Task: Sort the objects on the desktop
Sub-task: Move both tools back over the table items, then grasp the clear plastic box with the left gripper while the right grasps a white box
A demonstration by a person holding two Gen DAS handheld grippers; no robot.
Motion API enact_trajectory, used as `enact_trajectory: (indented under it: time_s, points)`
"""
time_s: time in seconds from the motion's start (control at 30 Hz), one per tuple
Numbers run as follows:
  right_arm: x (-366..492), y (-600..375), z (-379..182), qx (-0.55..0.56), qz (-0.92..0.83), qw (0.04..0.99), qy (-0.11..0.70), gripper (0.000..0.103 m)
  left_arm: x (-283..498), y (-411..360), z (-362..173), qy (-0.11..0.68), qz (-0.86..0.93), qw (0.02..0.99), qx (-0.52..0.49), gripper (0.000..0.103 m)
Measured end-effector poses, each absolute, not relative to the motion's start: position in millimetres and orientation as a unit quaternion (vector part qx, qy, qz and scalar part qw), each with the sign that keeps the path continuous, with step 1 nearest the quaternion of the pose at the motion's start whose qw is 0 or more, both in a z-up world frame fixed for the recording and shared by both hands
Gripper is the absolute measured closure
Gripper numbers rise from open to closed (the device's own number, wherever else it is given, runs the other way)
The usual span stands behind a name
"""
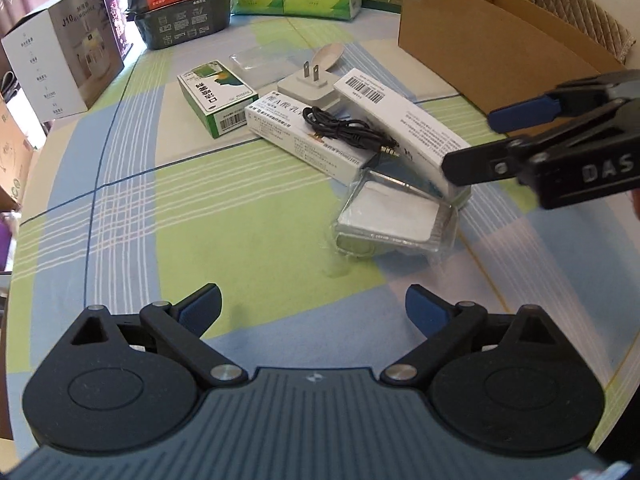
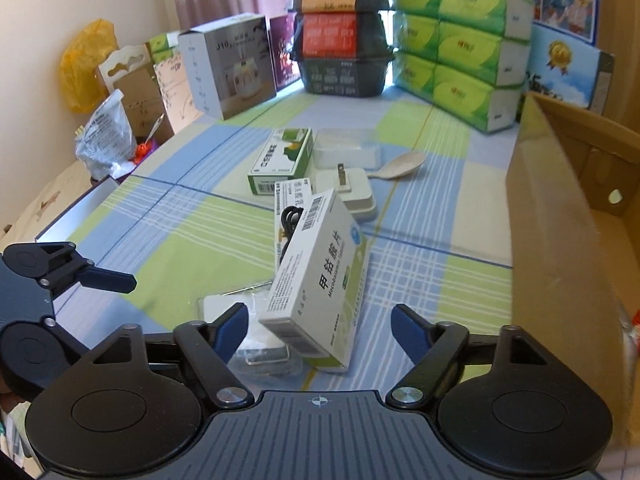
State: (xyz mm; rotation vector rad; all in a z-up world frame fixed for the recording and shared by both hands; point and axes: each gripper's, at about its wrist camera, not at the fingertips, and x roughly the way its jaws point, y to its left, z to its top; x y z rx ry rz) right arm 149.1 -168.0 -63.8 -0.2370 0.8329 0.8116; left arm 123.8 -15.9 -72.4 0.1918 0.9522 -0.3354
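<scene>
My right gripper (image 2: 320, 320) is open, its fingers on either side of the near end of a white medicine box (image 2: 320, 276) that lies tilted on a plastic-wrapped white pack (image 2: 260, 354). From the left wrist view, the right gripper (image 1: 470, 143) straddles that box (image 1: 404, 124) above the wrapped pack (image 1: 392, 216). Another white box (image 1: 304, 136) carries a black audio cable (image 1: 348, 132). Behind lie a white charger plug (image 1: 310, 88), a green-and-white box (image 1: 218, 96), a clear case (image 1: 260, 60) and a spoon (image 1: 330, 54). My left gripper (image 1: 314, 304) is open over bare cloth, holding nothing.
An open cardboard box (image 1: 480, 48) stands on the right of the checked tablecloth (image 1: 160, 220). Green tissue packs (image 2: 460, 52), stacked black containers (image 2: 340, 40) and a grey product box (image 2: 228, 64) line the far edge. Bags and cartons sit off the table's left side.
</scene>
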Motion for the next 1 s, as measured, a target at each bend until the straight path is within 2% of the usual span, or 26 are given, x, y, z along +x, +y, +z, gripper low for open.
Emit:
enact_trajectory:
  time_s: [0.2, 0.27, 0.33, 0.43, 0.77, 0.9, 1.0]
  points:
    - [159, -153, -75, -0.134, 0.383, 0.821, 0.403, 0.046, 130, -25, -77, 0.453, -0.189, 0.866, 0.091, 0.007]
    - [160, -155, -75, -0.138, 0.375, 0.823, 0.404, 0.056, 132, -30, -80, 0.46, -0.192, 0.862, 0.095, 0.011]
    - [163, -161, -74, -0.134, 0.366, 0.827, 0.406, 0.071, 132, -34, -80, 0.457, -0.197, 0.862, 0.1, 0.011]
    - [167, -171, -72, -0.118, 0.352, 0.832, 0.413, 0.079, 133, -41, -77, 0.446, -0.209, 0.865, 0.098, 0.011]
    - [169, -185, -68, -0.108, 0.339, 0.836, 0.417, 0.081, 142, -70, -78, 0.425, -0.243, 0.866, 0.107, 0.012]
    - [169, -187, -69, -0.116, 0.335, 0.838, 0.415, 0.081, 152, -73, -82, 0.424, -0.235, 0.869, 0.101, 0.026]
    - [171, -187, -72, -0.119, 0.336, 0.837, 0.416, 0.081, 160, -73, -84, 0.429, -0.23, 0.869, 0.087, 0.032]
